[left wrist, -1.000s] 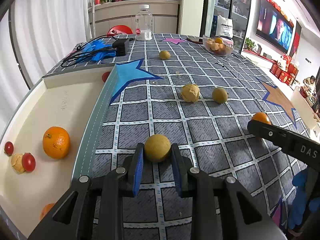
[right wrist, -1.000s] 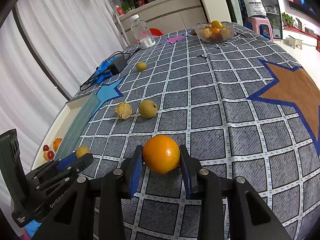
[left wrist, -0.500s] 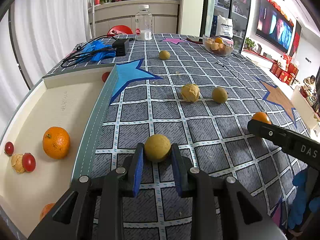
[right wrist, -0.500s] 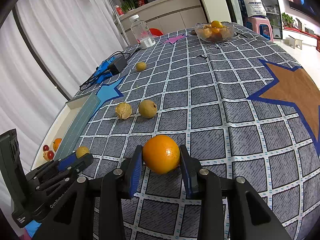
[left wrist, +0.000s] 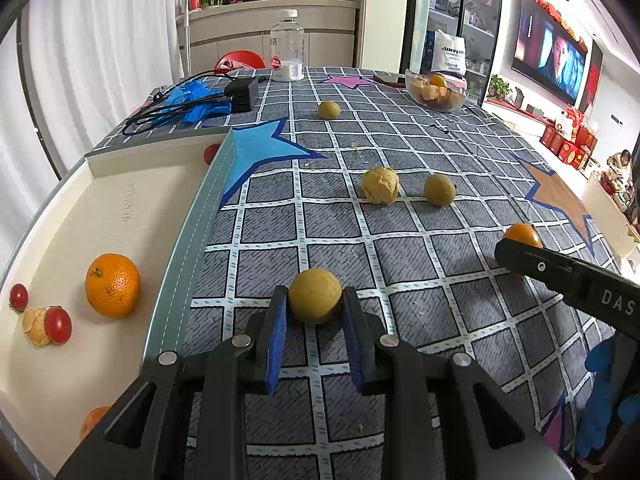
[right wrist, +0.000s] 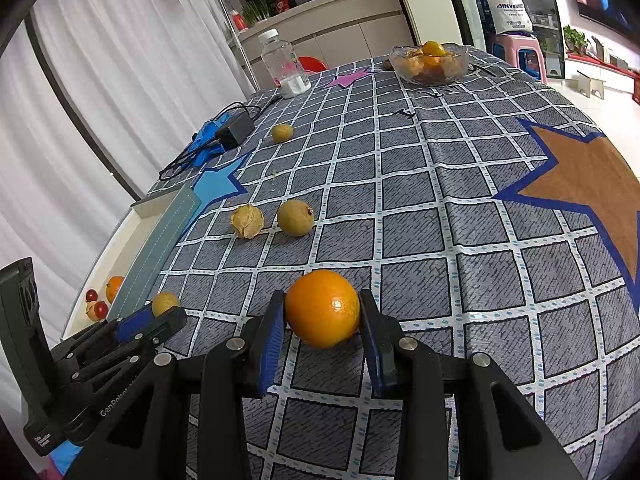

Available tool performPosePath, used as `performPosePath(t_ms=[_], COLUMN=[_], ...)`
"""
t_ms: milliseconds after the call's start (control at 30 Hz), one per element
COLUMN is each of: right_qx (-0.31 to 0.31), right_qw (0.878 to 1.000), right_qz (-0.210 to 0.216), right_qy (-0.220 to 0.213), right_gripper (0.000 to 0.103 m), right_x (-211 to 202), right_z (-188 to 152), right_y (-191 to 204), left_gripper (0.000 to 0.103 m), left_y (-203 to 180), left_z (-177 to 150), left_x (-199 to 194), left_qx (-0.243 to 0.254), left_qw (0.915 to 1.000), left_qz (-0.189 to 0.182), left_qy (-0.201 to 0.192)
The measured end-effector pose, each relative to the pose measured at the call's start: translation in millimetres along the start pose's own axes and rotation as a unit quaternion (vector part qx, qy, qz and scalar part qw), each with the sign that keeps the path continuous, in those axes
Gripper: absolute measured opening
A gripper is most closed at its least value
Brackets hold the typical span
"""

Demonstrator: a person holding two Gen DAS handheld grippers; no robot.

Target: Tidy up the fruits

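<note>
My left gripper [left wrist: 315, 304] is shut on a tan round longan [left wrist: 315, 295] that rests on the checked tablecloth, right beside the tray's rim. The right gripper [right wrist: 322, 312] is shut on a small orange [right wrist: 322, 309], also down on the cloth. In the left wrist view the right gripper's body [left wrist: 568, 276] crosses the right side, with the orange [left wrist: 522, 235] peeking behind it. The white tray [left wrist: 132, 208] at the left holds an orange [left wrist: 113, 290], cherry tomatoes [left wrist: 58, 325] and a husked fruit [left wrist: 34, 322]. Loose on the cloth lie a husked fruit [left wrist: 381, 185] and two more longans [left wrist: 439, 195].
A glass bowl of fruit [left wrist: 435, 90], a plastic bottle [left wrist: 287, 51], a black charger with cable [left wrist: 241, 91] and blue gloves [left wrist: 192, 98] stand at the table's far end. The far longan [left wrist: 329, 110] lies near them. The table's right edge drops to the floor.
</note>
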State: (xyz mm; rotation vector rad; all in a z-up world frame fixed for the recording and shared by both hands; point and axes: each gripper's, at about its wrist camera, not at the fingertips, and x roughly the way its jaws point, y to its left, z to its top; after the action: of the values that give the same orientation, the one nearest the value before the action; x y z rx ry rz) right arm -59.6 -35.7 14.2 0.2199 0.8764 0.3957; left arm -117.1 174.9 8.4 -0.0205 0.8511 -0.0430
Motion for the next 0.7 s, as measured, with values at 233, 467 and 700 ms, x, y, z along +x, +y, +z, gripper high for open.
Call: performPosePath(t_ms=[233, 467, 700], right_qx=[0.0, -0.002, -0.014], right_qw=[1.0, 1.0, 1.0], right_qz=[0.0, -0.002, -0.023], right_qy=[0.0, 0.0, 0.011], right_gripper=[0.037, 0.037, 0.037], right_x=[0.2, 0.6, -1.4], right_z=[-0.1, -0.5, -2.0], right_y=[-0.1, 0.4, 9.1], left_gripper=[0.029, 0.029, 0.029], left_y=[0.0, -0.1, 1.1], left_z=[0.0, -0.2, -0.1], left_x=[0.0, 0.0, -1.0], left_qx=[0.0, 0.0, -0.002], left_qw=[1.0, 1.0, 0.9999], left_qz=[0.0, 0.0, -0.016], left_qy=[0.0, 0.0, 0.0])
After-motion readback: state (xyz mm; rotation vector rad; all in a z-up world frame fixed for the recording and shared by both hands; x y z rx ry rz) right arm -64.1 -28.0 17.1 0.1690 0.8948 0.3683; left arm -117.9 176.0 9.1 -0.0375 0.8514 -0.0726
